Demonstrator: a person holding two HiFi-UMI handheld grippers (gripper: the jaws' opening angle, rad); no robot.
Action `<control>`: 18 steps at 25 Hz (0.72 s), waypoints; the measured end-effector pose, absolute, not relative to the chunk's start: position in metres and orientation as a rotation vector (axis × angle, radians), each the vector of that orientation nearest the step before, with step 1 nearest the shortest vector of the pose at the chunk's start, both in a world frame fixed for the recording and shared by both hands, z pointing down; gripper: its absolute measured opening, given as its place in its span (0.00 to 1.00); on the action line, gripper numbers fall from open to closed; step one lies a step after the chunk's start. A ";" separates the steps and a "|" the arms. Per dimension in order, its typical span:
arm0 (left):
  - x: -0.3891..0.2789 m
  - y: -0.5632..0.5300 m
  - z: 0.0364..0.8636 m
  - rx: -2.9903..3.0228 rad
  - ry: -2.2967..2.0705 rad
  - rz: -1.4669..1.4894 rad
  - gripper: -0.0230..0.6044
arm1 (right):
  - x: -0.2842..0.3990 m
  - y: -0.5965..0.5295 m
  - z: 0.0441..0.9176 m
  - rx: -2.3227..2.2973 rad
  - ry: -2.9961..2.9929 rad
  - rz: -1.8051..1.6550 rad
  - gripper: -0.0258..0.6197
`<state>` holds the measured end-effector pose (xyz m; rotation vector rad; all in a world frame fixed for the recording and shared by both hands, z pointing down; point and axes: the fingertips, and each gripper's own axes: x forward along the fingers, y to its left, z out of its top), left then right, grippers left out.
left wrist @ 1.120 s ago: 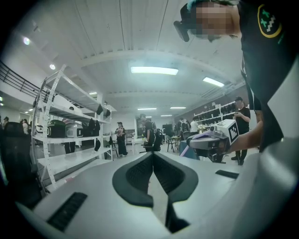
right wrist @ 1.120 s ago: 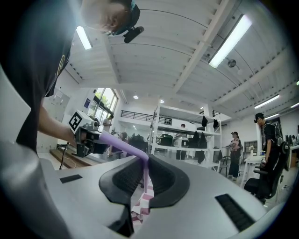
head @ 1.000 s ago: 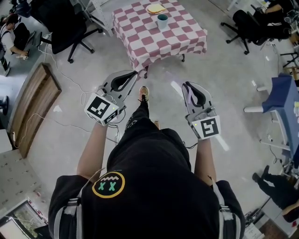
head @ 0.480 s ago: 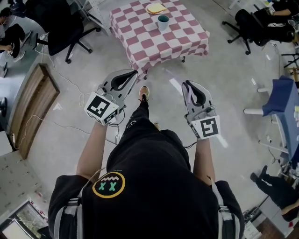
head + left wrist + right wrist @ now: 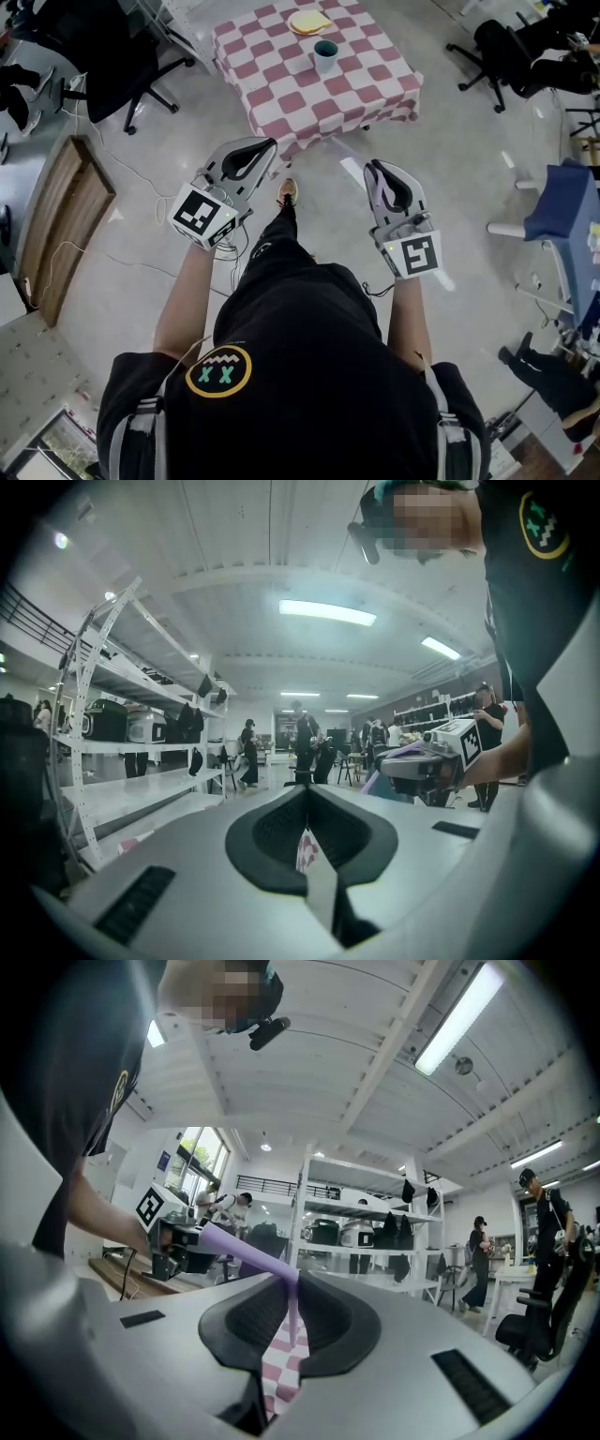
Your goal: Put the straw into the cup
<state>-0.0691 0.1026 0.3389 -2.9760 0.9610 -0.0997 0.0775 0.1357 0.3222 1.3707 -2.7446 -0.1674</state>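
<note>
1. Head view: the person is standing on a grey floor and holding the left gripper [image 5: 272, 143] and the right gripper [image 5: 369, 169] level in front, well apart from each other. The teal cup [image 5: 325, 54] is standing ahead on a table [image 5: 281, 89] that is wearing a red-and-white check cloth, near a yellow plate [image 5: 310, 20]. Both grippers are hanging well short of the table.
2. Left gripper view: its jaws are pressing together at the tips with nothing between them. The check cloth is showing through the gap behind the tips.
3. Right gripper view: its jaws are pinching the purple straw [image 5: 246, 1249] at the tips. A thin part is running down between the pads, and the rest is slanting up to the picture's left.
</note>
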 end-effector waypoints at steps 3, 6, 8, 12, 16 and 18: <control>-0.071 0.072 0.338 -2.990 0.952 -0.095 0.07 | 0.079 0.107 0.324 1.374 -2.719 -0.162 0.13; -0.070 0.045 0.337 -3.006 0.930 -0.098 0.07 | 0.082 0.082 0.328 1.368 -2.682 -0.173 0.13; -0.068 0.027 0.336 -3.018 0.904 -0.100 0.07 | 0.081 0.065 0.325 1.377 -2.675 -0.169 0.13; -0.068 -0.009 0.335 -3.040 0.875 -0.083 0.07 | 0.077 0.031 0.323 1.398 -2.653 -0.160 0.13; -0.069 -0.042 0.336 -3.055 0.833 -0.087 0.07 | 0.071 -0.001 0.322 1.411 -2.637 -0.160 0.13; -0.071 -0.058 0.337 -3.062 0.825 -0.084 0.07 | 0.068 -0.016 0.321 1.422 -2.628 -0.151 0.13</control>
